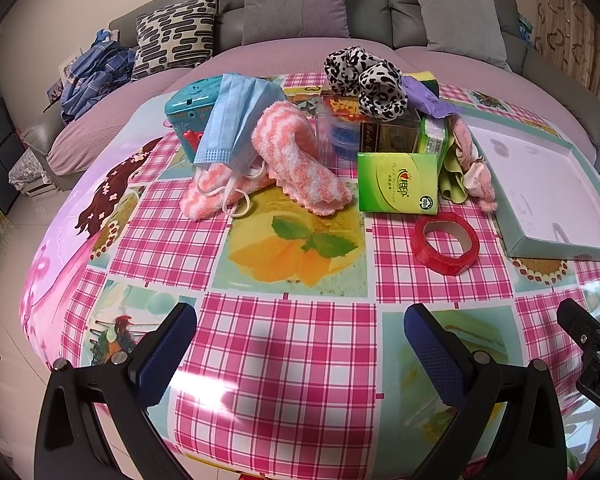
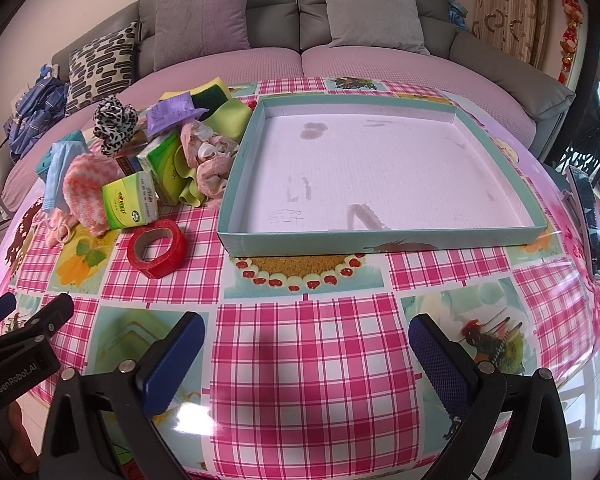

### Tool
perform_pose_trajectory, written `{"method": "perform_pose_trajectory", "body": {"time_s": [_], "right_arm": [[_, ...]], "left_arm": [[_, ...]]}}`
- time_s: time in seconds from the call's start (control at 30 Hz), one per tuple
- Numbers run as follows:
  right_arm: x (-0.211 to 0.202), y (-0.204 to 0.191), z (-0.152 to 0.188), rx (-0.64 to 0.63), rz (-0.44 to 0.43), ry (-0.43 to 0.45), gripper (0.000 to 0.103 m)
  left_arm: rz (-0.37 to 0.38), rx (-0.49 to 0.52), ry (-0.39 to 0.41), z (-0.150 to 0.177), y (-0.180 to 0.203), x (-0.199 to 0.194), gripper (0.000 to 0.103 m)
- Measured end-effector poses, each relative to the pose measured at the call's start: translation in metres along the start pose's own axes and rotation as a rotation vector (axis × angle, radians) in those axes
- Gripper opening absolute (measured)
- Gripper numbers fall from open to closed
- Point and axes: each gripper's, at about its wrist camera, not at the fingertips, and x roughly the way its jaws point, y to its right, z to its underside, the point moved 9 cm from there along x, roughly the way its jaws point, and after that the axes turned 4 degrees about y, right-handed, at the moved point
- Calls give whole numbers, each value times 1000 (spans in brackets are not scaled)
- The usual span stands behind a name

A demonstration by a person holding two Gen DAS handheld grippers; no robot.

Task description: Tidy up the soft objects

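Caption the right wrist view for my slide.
Open right gripper facing an empty teal cardboard tray, soft clutter piled beside it.

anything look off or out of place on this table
Yes. The box tray holds nothing and has stains on its floor, while the soft things sit heaped beside it: a face mask draped over a teal case, with fuzzy pink socks sprawled below. The red tape roll looks squashed.

Glossy plastic tablecloth point(image 1: 284, 344), fuzzy sock point(image 1: 296, 160)
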Motion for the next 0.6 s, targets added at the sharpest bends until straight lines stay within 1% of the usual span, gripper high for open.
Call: {"method": "perform_pose_trajectory", "body": {"time_s": [0.6], "right_arm": [[4,1,5,12,-4,-13,103]], "left_arm": [[18,1,-8,4,3,2,103]]}}
